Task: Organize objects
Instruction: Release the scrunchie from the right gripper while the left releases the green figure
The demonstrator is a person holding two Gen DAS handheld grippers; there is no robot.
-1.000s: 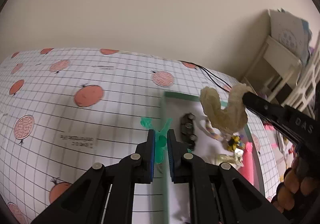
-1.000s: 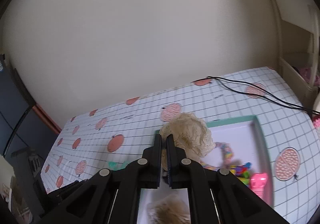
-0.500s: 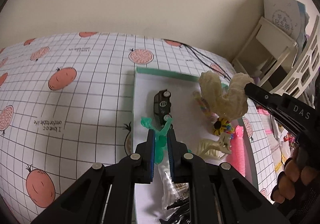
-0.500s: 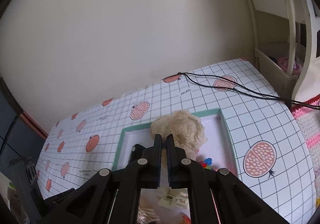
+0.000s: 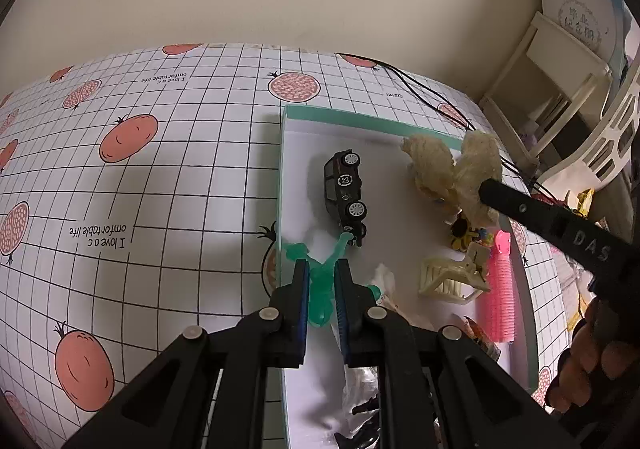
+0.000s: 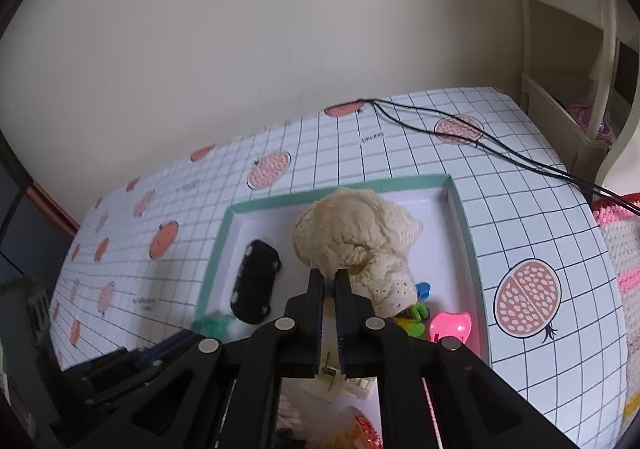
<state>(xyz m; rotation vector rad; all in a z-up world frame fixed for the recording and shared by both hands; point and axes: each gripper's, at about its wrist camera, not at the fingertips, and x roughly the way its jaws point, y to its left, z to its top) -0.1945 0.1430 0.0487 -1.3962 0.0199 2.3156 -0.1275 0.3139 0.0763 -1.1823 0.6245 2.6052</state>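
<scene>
**Two toys held over the tray, both ready to set down**

My left gripper (image 5: 321,281) has its jaws pinched on a translucent green figure (image 5: 320,289), rubbery-looking with thin splayed limbs, held over the near left wall of the teal-rimmed tray (image 5: 282,177). My right gripper (image 6: 329,285) is clamped narrow on a cream knitted piece (image 6: 352,237), soft and bunched, hanging above the tray's middle. The glossy black toy car (image 5: 346,193) lies at 12 o'clock from the green figure, the ribbed pink roller (image 5: 498,289) at 3 o'clock. I judge it best to lower each piece into bare white floor before opening, so the limp knit doesn't drape over the car.
</scene>
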